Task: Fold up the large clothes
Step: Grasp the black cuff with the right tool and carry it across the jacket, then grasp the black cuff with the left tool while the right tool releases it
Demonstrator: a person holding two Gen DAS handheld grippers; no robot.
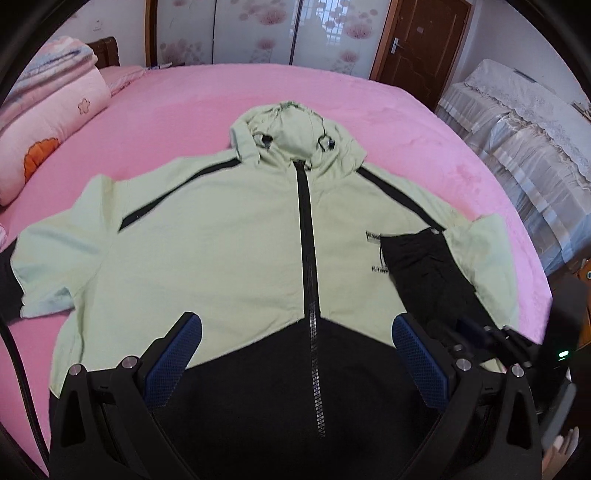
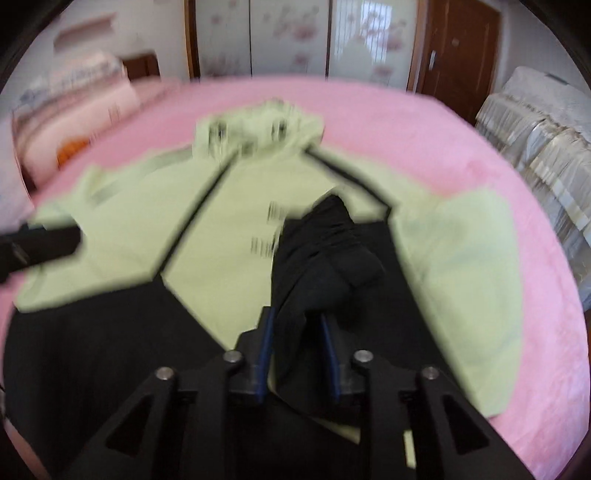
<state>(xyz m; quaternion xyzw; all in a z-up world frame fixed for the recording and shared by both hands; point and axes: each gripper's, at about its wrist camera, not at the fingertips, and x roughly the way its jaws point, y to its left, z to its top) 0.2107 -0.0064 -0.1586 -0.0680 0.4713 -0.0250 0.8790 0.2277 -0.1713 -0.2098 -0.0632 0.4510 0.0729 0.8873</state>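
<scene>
A light green and black hooded zip jacket (image 1: 221,240) lies face up on the pink bed (image 1: 388,110), with its hood at the far end. My left gripper (image 1: 297,321) hangs open over the jacket's black lower part, with nothing between its blue pads (image 1: 173,362). The jacket's black right sleeve (image 1: 417,266) is folded inward across the chest. In the blurred right wrist view, this sleeve (image 2: 325,240) runs down between the narrowly parted fingers of my right gripper (image 2: 295,314) and lies loose there. The right gripper (image 1: 480,332) also shows at the right edge of the left wrist view.
A rolled pink quilt (image 1: 48,122) lies at the bed's left end. Cloth-covered furniture (image 1: 517,147) stands along the right side, with a brown door (image 1: 417,48) and flowered wardrobe panels (image 1: 258,29) behind. A person's hand (image 1: 565,450) shows at the lower right.
</scene>
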